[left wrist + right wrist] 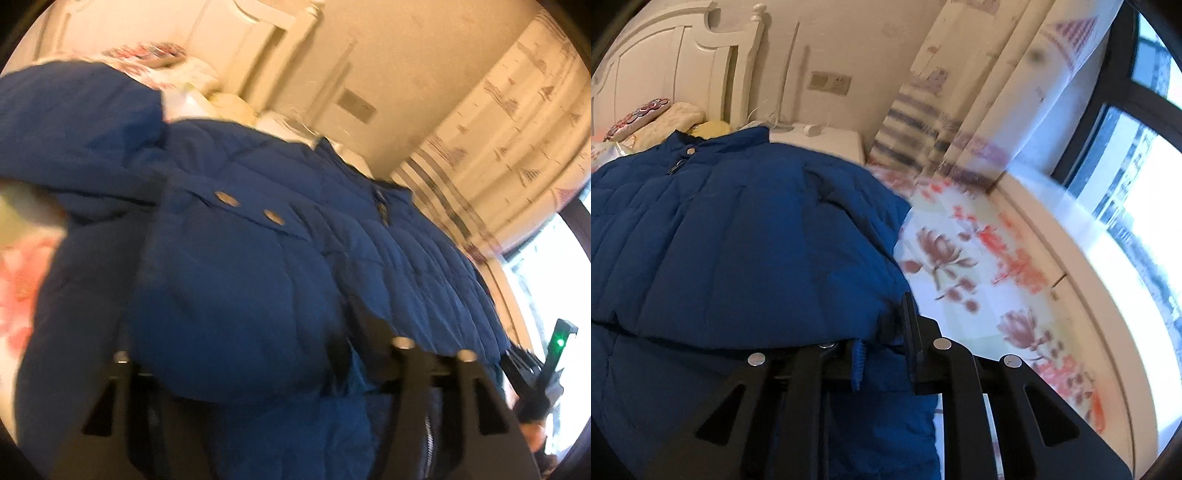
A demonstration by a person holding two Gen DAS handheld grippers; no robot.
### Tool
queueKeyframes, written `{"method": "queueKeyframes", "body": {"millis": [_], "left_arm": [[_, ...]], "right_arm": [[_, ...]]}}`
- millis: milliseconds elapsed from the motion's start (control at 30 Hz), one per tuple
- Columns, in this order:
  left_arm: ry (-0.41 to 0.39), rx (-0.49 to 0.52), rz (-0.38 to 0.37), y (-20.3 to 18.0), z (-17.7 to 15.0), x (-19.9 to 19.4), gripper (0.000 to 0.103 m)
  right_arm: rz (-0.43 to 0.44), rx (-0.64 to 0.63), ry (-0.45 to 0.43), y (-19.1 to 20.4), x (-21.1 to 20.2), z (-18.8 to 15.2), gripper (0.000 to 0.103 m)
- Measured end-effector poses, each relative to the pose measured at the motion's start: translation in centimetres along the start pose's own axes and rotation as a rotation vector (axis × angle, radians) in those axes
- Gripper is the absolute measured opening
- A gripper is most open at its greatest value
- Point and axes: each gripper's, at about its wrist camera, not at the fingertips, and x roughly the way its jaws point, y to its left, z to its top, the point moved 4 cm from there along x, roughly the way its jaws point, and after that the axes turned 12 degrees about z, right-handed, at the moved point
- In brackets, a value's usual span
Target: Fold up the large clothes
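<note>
Right wrist view: the blue padded jacket (pixel 738 240) lies spread on the floral bedsheet (pixel 979 266), collar at eleven o'clock. The right gripper (pixel 882 354) pinches its hem edge. The left gripper (pixel 255 369) stands wide with jacket bulging between its jaws; seemingly unclamped, though blur hides the tips. Judged: gripping the hem, next lifting it toward the collar.

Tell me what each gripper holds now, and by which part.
The right gripper pinches the blue padded jacket at its side edge. The left gripper straddles a puffy fold; whether it grips cannot be told.
</note>
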Motion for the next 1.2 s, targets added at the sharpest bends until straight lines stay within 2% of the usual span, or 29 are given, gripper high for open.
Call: {"method": "queueKeyframes", "body": {"millis": [67,100,133,167,233,267,300,333,400,467,533,600,667,700,733,867,967,1067,1133,1167,1200], "left_arm": [[-0.047,-0.069,0.043,1.5,0.6,-0.9,0.076],[-0.086,-0.123,0.053,2.5,1.0,-1.7,0.089],[-0.134,-0.166,0.07,3.4,1.3,-2.6,0.097],[-0.211,-0.217,0.107,4.5,1.5,-4.0,0.098],[-0.341,-0.271,0.195,6.0,1.7,-6.5,0.098],[-0.4,-0.278,0.221,6.3,1.7,-7.7,0.098],[-0.425,-0.271,0.227,6.2,1.7,-8.3,0.098],[-0.443,-0.241,0.213,5.6,1.6,-8.7,0.098],[-0.427,-0.168,0.161,3.9,1.5,-8.5,0.098],[-0.384,0.007,0.118,0.2,1.0,-7.4,0.098],[-0.348,0.155,0.137,-2.6,0.3,-6.3,0.098],[-0.261,0.247,0.166,-3.8,-0.6,-4.5,0.098],[-0.148,0.259,0.18,-3.7,-0.9,-2.4,0.101],[-0.049,0.242,0.185,-3.1,-1.1,-0.7,0.1],[-0.012,0.229,0.188,-2.6,-1.1,0.0,0.1],[-0.018,0.228,0.195,-2.3,-1.2,0.1,0.101],[-0.01,0.255,0.232,-2.9,-1.3,0.7,0.101],[-0.007,0.279,0.261,-3.2,-1.5,0.9,0.101],[-0.005,0.273,0.254,-3.1,-1.3,0.9,0.101],[-0.006,0.266,0.244,-3.0,-1.3,0.8,0.101],[-0.007,0.263,0.239,-2.8,-1.2,0.7,0.101]], "right_arm": [[0.019,0.004,0.01,0.1,0.0,-0.1,0.016],[0.027,0.001,0.015,0.2,0.1,-0.2,0.02],[0.048,-0.01,0.027,0.4,0.1,-0.3,0.028],[0.049,-0.015,0.039,0.4,-0.2,-0.5,0.03],[0.069,0.033,0.047,0.0,-1.6,-1.0,0.052],[0.13,0.087,0.028,-0.5,-2.7,-1.4,0.059],[0.17,0.124,0.007,-0.8,-3.6,-1.6,0.067],[0.171,0.166,-0.043,-1.3,-5.1,-1.7,0.067],[0.174,0.192,-0.118,-1.6,-6.9,-1.3,0.067],[0.23,0.197,-0.15,-1.0,-7.5,-0.3,0.067],[0.261,0.163,-0.142,0.3,-6.9,0.9,0.067],[0.288,0.127,-0.129,1.5,-5.7,1.8,0.067],[0.362,0.084,-0.058,3.3,-3.2,2.1,0.067],[0.381,0.065,-0.006,3.9,-1.8,2.0,0.067],[0.367,0.023,0.089,4.8,0.5,1.3,0.068],[0.369,0.001,0.103,4.8,0.2,1.9,0.069],[0.383,0.03,0.018,3.7,-1.4,4.0,0.069],[0.354,0.027,-0.019,3.4,-0.6,7.0,0.069],[0.358,0.011,0.012,4.0,1.2,8.3,0.069],[0.345,-0.016,0.074,4.5,2.9,8.4,0.069],[0.328,-0.047,0.174,5.1,4.8,7.9,0.069]]}}
